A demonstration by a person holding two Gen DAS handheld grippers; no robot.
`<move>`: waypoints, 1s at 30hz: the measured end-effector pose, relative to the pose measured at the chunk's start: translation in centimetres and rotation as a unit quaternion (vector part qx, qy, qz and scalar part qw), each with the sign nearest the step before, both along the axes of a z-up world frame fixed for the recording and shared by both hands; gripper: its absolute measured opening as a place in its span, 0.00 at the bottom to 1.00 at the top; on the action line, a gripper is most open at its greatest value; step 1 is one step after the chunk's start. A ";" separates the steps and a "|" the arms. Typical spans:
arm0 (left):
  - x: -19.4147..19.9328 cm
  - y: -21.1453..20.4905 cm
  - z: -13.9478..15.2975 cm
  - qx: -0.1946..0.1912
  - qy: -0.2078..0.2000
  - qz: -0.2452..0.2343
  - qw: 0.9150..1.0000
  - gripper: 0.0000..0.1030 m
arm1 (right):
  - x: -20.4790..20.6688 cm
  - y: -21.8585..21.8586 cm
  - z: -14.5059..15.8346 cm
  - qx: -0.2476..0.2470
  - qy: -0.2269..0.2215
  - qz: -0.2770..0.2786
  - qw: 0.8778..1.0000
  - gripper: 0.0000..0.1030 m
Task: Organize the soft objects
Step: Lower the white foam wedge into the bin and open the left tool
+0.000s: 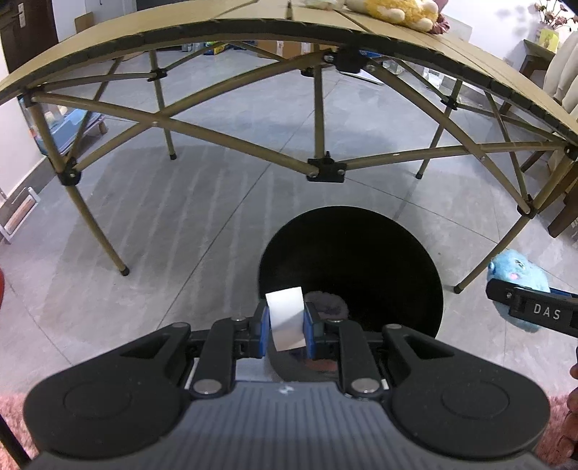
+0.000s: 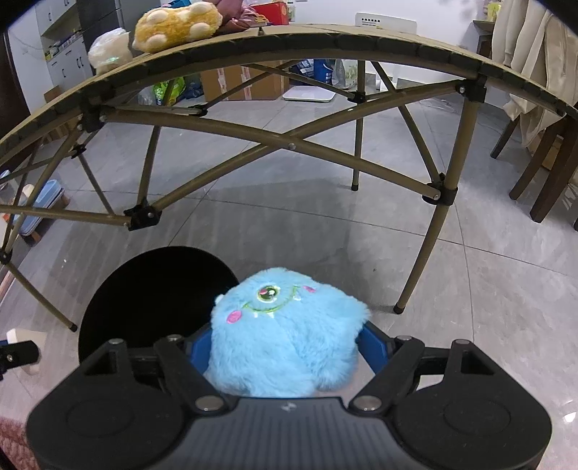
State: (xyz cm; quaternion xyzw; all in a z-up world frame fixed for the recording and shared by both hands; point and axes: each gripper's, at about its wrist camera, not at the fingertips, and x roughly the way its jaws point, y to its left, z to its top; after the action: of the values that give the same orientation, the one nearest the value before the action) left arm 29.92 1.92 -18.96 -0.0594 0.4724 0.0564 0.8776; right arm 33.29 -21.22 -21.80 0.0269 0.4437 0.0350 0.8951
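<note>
- Between right gripper (image 2: 289,347) jaws: fluffy blue one-eyed monster plush (image 2: 285,332), squeezed; round black bin (image 2: 144,289) just beyond, left, presumably the drop target
- Left gripper (image 1: 285,325) jaws closed on white paper tag (image 1: 285,318), over bin mouth

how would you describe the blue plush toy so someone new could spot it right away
Find the tan folding table, then the round black bin on the grey floor in front of it. Beside the bin's rim, the right gripper clamps the blue plush toy: fluffy sky-blue, one green eye, pink cheeks, unlike the yellow plush on the table.
</note>
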 end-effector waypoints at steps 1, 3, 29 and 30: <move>0.3 -0.2 -0.1 -0.001 0.002 -0.001 1.000 0.19 | 0.2 0.0 -0.1 0.000 0.000 -0.001 1.000 0.77; 1.0 -0.6 -0.2 -0.002 0.003 -0.002 1.000 0.19 | 0.7 0.0 -0.1 0.000 -0.003 -0.002 1.000 0.77; 7.6 -5.8 -3.6 0.006 0.040 0.009 0.999 0.19 | 3.1 -1.5 -1.5 0.009 -0.007 -0.027 1.000 0.77; 7.8 -6.2 -3.8 0.009 0.042 0.008 0.999 0.19 | 3.1 -1.6 -1.5 0.007 -0.006 -0.028 1.000 0.77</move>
State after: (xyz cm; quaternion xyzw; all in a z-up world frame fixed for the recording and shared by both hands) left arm 37.68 -4.26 -22.79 -0.0525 0.5076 0.0701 0.8571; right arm 36.34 -22.80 -23.35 0.0450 0.4375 0.0130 0.8980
